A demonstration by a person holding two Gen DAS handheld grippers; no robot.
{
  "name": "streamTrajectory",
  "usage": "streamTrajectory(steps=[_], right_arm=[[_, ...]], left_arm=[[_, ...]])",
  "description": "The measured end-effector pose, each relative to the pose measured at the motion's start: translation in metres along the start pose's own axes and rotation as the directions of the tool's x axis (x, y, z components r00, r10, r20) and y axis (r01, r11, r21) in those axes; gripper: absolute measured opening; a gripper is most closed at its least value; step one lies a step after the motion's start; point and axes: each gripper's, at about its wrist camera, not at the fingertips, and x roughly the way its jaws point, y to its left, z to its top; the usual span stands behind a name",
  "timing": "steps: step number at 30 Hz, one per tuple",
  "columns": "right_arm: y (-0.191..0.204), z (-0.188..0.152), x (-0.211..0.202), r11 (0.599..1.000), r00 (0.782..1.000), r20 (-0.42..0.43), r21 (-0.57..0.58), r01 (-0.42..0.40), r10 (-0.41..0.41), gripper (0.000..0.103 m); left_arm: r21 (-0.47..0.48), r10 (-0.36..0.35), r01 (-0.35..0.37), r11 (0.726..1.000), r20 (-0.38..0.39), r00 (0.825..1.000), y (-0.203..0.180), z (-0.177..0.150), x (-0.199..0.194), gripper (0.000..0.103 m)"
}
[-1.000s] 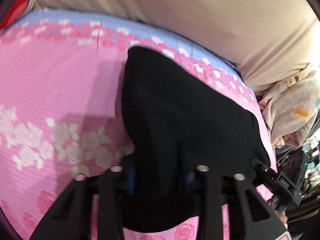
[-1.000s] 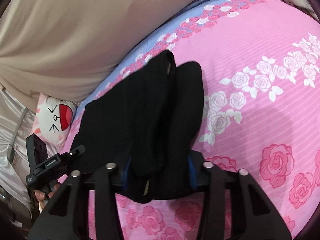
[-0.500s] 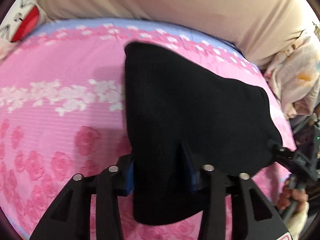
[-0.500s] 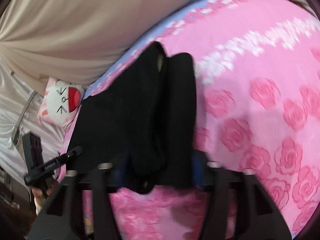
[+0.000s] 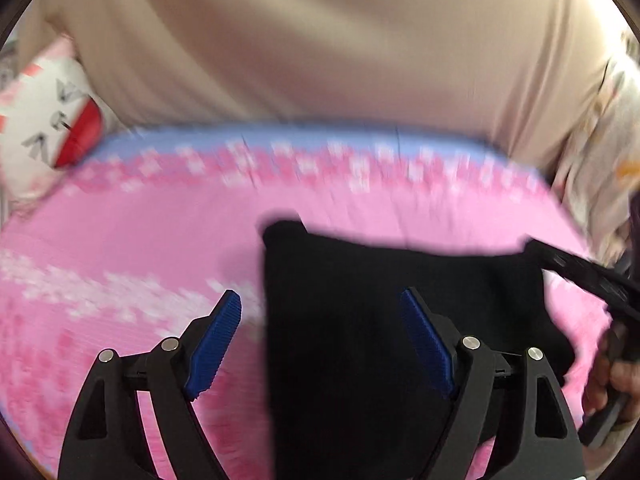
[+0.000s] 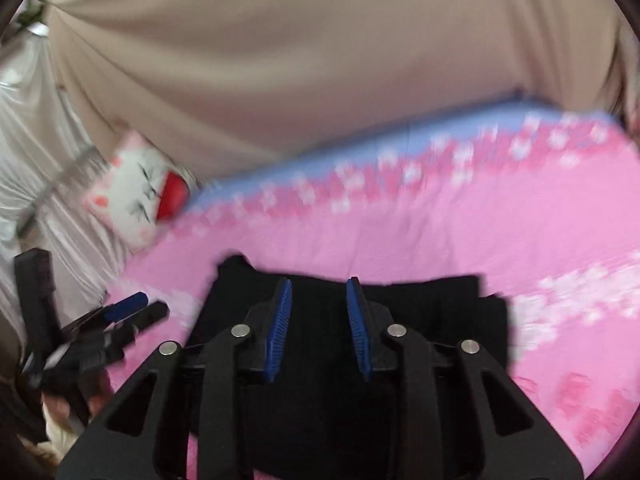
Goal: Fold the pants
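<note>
Both jaws now off pants (image 5: 380,320), apparently flat on bedsheet (image 5: 160,232).

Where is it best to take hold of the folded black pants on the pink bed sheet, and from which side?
Probably the near edge of the pants, coming in low from the camera's side. They lie flat in stacked layers on the sheet, so pinching the whole stack there should keep the fold together. Blur hides the exact edge.

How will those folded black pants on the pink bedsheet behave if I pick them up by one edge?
The black pants look like soft, thick cloth lying in stacked layers, so they would probably droop and the fold may fall open. On the pink bedsheet they sit flat and will not roll. Pushed, the layers would likely bunch or slide apart rather than move as one.
</note>
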Motion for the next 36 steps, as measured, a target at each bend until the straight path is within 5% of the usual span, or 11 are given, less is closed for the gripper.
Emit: streamTrajectory(steps=[1,3,4,6,10,15,21,36], right_arm=[[-0.018,-0.004,0.02,0.997,0.997,-0.028,0.02,0.074,-0.073,0.018],[-0.069,-0.006,0.026,0.964,0.994,-0.017,0.245,-0.104,0.112,0.016],[-0.078,-0.004,0.023,0.947,0.991,-0.023,0.297,-0.123,0.135,0.007],[-0.079,-0.003,0.013,0.966,0.997,-0.03,0.252,-0.058,0.067,0.004],[-0.07,-0.023,-0.043,0.963,0.993,0.084,0.249,-0.101,0.082,0.013],[-0.04,-0.044,-0.091,0.991,0.986,0.151,0.117,0.06,-0.077,0.014],[-0.016,-0.065,-0.09,0.996,0.99,0.119,0.047,0.073,-0.079,0.025],[-0.006,-0.098,-0.059,0.999,0.999,0.02,0.003,0.043,-0.043,0.026]], left_arm=[[0.013,0.025,-0.024,1.0,-0.049,0.999,-0.004,-0.005,0.023,0.08],[-0.003,0.027,-0.027,1.0,-0.054,0.998,-0.003,-0.015,0.048,0.093],[-0.028,0.052,-0.053,0.998,-0.037,0.998,0.002,-0.017,0.052,0.098],[-0.066,0.011,-0.015,0.998,-0.065,0.998,0.012,-0.016,0.053,0.098],[-0.041,0.043,-0.045,0.998,-0.056,0.997,0.013,-0.011,0.036,0.098],[0.009,0.118,-0.118,0.993,-0.019,0.993,0.003,-0.014,0.017,0.097],[0.014,0.159,-0.159,0.987,-0.018,0.987,0.0,-0.016,0.015,0.097],[0.041,0.204,-0.203,0.978,-0.014,0.979,-0.004,-0.024,0.003,0.097]])
